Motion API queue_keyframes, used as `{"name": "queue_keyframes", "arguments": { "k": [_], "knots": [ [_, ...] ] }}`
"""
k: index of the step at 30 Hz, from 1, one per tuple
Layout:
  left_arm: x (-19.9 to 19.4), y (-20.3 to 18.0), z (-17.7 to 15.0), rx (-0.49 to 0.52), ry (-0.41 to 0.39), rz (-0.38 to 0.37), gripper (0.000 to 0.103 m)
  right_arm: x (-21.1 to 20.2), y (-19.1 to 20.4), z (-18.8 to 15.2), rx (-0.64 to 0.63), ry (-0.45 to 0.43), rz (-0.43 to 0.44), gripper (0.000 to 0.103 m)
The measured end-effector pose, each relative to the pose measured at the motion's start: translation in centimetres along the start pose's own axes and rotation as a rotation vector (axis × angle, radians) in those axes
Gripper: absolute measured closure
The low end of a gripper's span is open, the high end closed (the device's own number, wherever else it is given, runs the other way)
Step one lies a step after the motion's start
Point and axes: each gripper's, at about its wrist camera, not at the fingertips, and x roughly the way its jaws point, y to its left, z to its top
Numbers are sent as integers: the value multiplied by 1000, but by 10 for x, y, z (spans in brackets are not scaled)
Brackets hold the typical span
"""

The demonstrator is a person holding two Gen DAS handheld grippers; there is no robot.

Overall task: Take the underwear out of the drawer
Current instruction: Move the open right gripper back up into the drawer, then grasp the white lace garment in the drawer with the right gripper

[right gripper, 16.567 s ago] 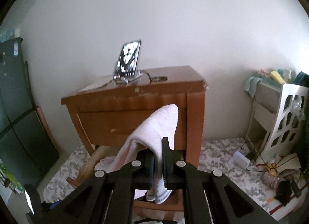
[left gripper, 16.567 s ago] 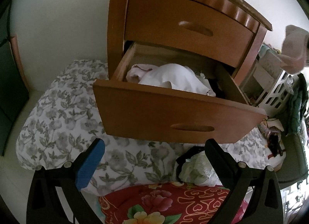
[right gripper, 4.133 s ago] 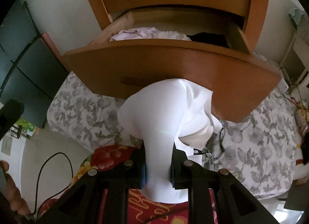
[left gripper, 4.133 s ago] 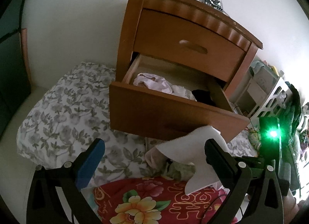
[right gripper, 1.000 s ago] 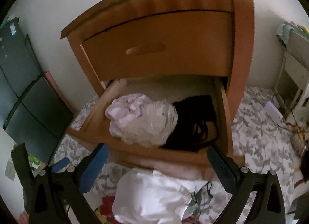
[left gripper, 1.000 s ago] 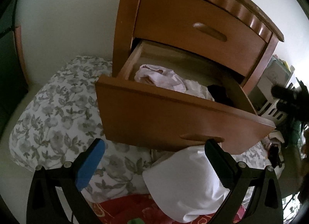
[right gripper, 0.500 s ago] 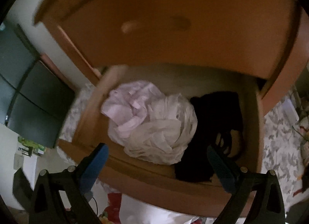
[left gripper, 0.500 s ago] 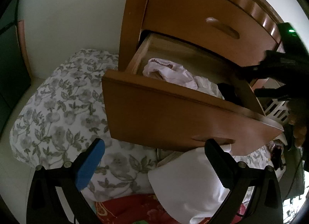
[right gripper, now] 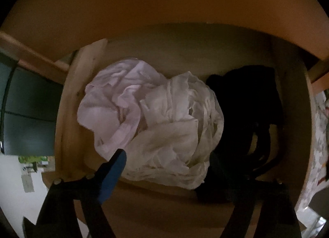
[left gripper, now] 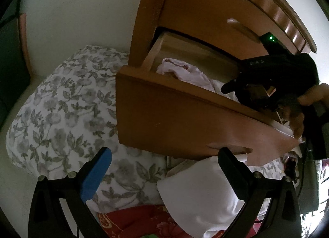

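While jaws closing, white underwear [right gripper: 170, 129] between (drawer [right gripper: 67, 114])

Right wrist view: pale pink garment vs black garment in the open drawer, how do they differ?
The pale pink garment lies at the drawer's left end; the black garment lies at its right end. The pink one's folds read clearly, while the black one's shape is mostly lost in shadow. Both are crumpled, both border the white garment between them, and no pad touches either.

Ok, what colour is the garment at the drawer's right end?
Black, beside the white bundle; the right wrist view shows it best.
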Motion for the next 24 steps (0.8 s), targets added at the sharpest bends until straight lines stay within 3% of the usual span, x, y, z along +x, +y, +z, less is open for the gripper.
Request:
{"name": "queue_keyframes", "arguments": {
  "k": [8, 11, 16, 21, 24],
  "knots": [
    [0, 5, 0, -16, -1, -3, 0, 22, -4, 9, 49, 53, -49, 29],
    [1, 7, 1, -22, 0, -4, 0, 28, -6, 8, 68, 70, -35, 40],
    [1, 9, 1, -29, 5, -10, 0, 30, -14, 5, 80, 71, -12, 68],
    [0, 10, 1, -33, 3, -7, 0, 26, -16, 2, 64, 45, -15, 89],
    [-1, 11, 1, -35, 4, -4, 0, 20, -20, -2, 60, 22, -20, 95]
  ]
}}
